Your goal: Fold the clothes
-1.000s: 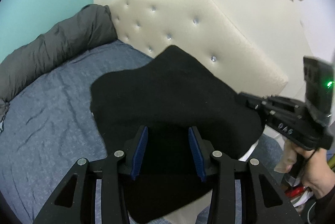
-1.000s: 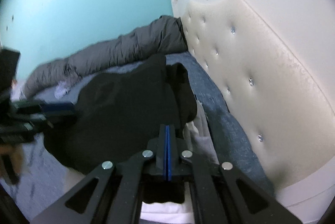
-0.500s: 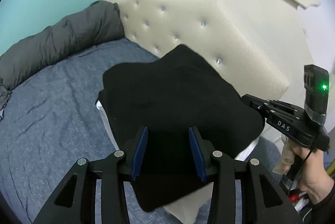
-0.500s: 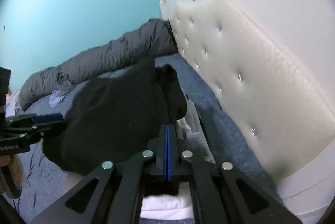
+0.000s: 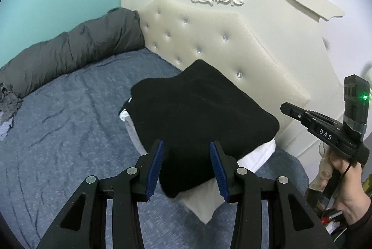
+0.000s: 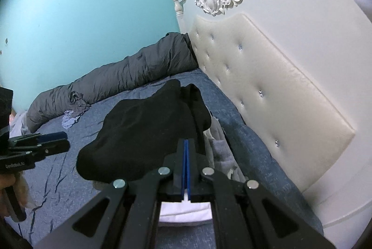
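At nine o'clock, loose grey clothes [image 6: 74,113] lie by the rolled duvet [image 5: 69,51]. Centre: the folded black garment [image 5: 197,118] tops a pile of pale clothes [image 5: 260,156] on the bed [image 5: 58,132]. The left gripper [image 5: 186,167] stands agape over its near edge, which overhangs and could slide off. At three o'clock, the right gripper [image 6: 186,163] is pressed together, apparently empty; a snag would drag the fold open.

Folded black fleece garment [image 5: 197,116] atop white folded clothes [image 5: 258,156] on blue bedsheet [image 5: 58,144], between spread blue-padded left gripper [image 5: 187,170] fingers, right gripper [image 5: 284,107] pressed shut beside tufted cream headboard [image 5: 232,39].
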A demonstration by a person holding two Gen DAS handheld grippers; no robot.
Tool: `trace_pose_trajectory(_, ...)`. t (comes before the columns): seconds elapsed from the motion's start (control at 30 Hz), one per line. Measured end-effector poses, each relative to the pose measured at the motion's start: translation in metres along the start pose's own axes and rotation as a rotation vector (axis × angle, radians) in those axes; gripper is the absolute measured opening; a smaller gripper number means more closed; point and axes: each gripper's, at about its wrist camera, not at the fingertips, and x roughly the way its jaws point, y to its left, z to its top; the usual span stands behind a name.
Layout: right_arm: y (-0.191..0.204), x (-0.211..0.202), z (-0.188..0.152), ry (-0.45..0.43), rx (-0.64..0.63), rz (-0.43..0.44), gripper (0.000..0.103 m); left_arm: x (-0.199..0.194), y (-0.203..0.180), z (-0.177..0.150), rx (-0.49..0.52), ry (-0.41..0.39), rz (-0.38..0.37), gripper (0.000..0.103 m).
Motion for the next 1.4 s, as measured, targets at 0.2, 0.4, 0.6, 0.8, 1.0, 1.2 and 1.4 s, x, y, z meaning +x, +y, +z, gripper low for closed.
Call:
trace_pose_trajectory(0.2,0.015,-0.018,-0.003,-0.006,0.005,-0.008,0.001,-0.03,-0.002,-0.004,-0.005,-0.017,0.007,0.045)
trace_pose_trajectory(0.4,0.031,-0.039,-0.008,-0.014,0.015,-0.015,0.001,-0.051,-0.007,-0.013,-0.002,-0.026,0.007,0.045)
trace_pose_trajectory(0.6,0.048,-0.06,-0.015,-0.022,0.016,-0.031,0.002,-0.072,-0.012,-0.023,0.001,-0.034,0.004,0.046)
trace_pose_trajectory(0.8,0.06,-0.078,-0.019,-0.033,0.023,-0.042,0.002,-0.092,-0.018,-0.03,0.006,-0.049,0.004,0.047)
trace_pose_trajectory(1.0,0.071,-0.096,-0.027,-0.05,0.012,-0.058,0.003,-0.111,-0.026,-0.034,0.009,-0.062,0.007,0.05)
trace_pose_trajectory(1.2,0.077,-0.116,-0.033,-0.072,0.015,-0.083,0.012,-0.131,-0.038,-0.041,0.023,-0.08,0.004,0.055)
trace_pose_trajectory(1.4,0.083,-0.136,-0.037,-0.086,0.032,-0.094,0.025,-0.153,-0.046,-0.048,0.03,-0.102,-0.004,0.06)
